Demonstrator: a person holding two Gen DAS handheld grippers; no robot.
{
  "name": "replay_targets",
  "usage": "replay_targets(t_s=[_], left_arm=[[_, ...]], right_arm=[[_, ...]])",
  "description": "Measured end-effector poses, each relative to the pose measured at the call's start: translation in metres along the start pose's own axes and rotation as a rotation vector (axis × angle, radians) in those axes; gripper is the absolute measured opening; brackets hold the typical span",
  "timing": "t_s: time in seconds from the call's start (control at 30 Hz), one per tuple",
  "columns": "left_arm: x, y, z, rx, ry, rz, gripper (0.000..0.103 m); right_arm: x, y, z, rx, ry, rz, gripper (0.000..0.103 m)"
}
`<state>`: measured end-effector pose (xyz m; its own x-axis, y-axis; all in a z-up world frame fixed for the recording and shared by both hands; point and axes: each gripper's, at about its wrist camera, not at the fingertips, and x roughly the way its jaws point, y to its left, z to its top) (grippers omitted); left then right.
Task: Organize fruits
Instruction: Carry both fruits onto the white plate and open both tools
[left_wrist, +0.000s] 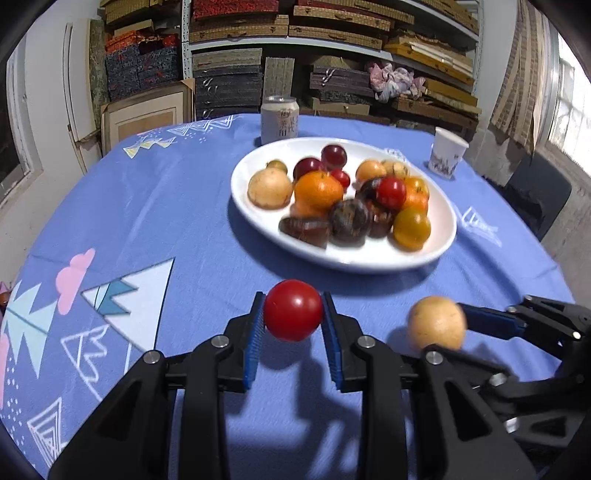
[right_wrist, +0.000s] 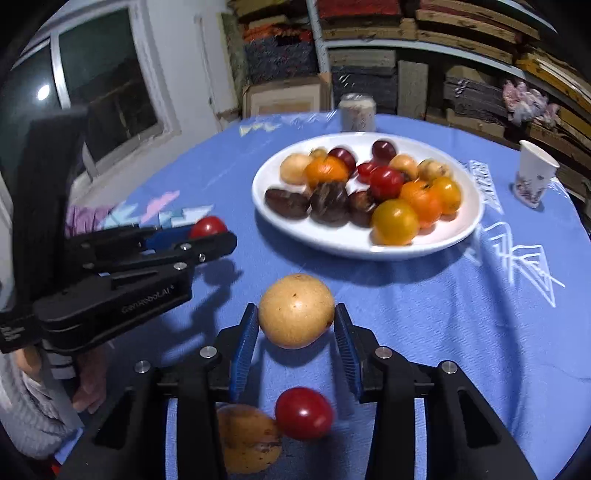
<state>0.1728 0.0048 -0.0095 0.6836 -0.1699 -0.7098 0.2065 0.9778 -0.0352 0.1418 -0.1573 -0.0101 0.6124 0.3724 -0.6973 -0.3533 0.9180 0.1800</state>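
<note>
Both hands are up off the worktop (left_wrist: 155, 206) now, each with a fruit. The left tool (left_wrist: 293, 310) is clenched on a red tomato (left_wrist: 293, 309), pads tight against both its sides, held just above the blue cloth in front of the plate (left_wrist: 266, 218). The right tool (right_wrist: 296, 314) has a pale yellow fruit (right_wrist: 295, 311) between its pads; the left pad touches the skin, the right one looks to have a sliver of a gap, so I cannot tell whether that grip is fully on. In the right wrist view, below that tool, two more pieces lie on the cloth: another red tomato (right_wrist: 303, 412) and a brownish-yellow fruit (right_wrist: 247, 437), touching each other. So this reads as the carrying step, loose fruit on its way to the plate. The white plate already holds a crowd: orange and yellow tomatoes, dark red ones, pale round fruits and dark brown pieces, heaped toward the middle and right, with bare rim at the near left. Next, I'd say, each tool needs to come over that bare stretch and let go low, so nothing rolls into the pile. Behind the plate stand a can (left_wrist: 279, 120) and a paper cup (left_wrist: 447, 155), well clear.
</note>
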Motion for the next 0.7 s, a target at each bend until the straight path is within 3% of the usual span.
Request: replay_targets(t_s=[0.13, 0.27, 0.5, 0.7], left_arm=[[0.006, -0.002, 0.03, -0.006, -0.022, -0.005, 0.029], [0.022, -0.004, 0.072, -0.002, -0.036, 0.002, 0.029], [0.085, 0.003, 0.142, -0.038, -0.008, 0.04, 0.029], [0.133, 0.011, 0.155, -0.063, 0.057, 0.011, 0.029]], right_arm=[[-0.019, -0.023, 0.022, 0.051, -0.056, -0.002, 0.043], [-0.02, -0.042, 0.069, 0.033, -0.108, -0.081, 0.043], [0.034, -0.06, 0.131, 0.006, -0.068, -0.119, 0.043], [0.079, -0.066, 0.142, -0.022, 0.013, -0.119, 0.043]])
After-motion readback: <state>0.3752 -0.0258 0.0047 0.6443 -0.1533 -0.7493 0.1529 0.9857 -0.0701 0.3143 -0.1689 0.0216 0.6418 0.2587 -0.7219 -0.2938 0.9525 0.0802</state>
